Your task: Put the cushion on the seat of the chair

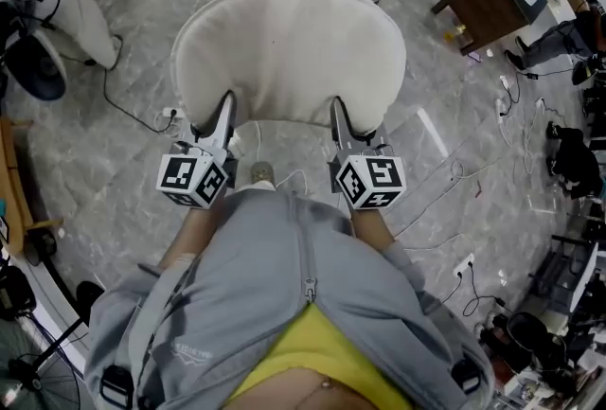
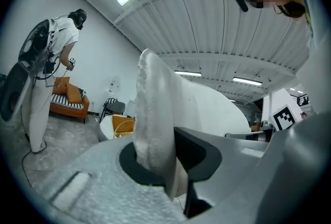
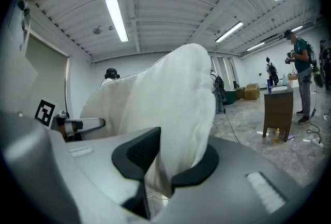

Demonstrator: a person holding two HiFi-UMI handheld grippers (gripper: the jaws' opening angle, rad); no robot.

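Cream cushion [image 1: 289, 48], centre frame, pinched along its near edge by left gripper [image 1: 226, 107] and right gripper [image 1: 338, 109]; held above floor [image 1: 445, 162], seat placement still undone.

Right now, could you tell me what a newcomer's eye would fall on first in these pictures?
The broad cream fabric cushion fills the middle of the head view, held above the grey marbled floor. The left gripper and right gripper each pinch its near edge.
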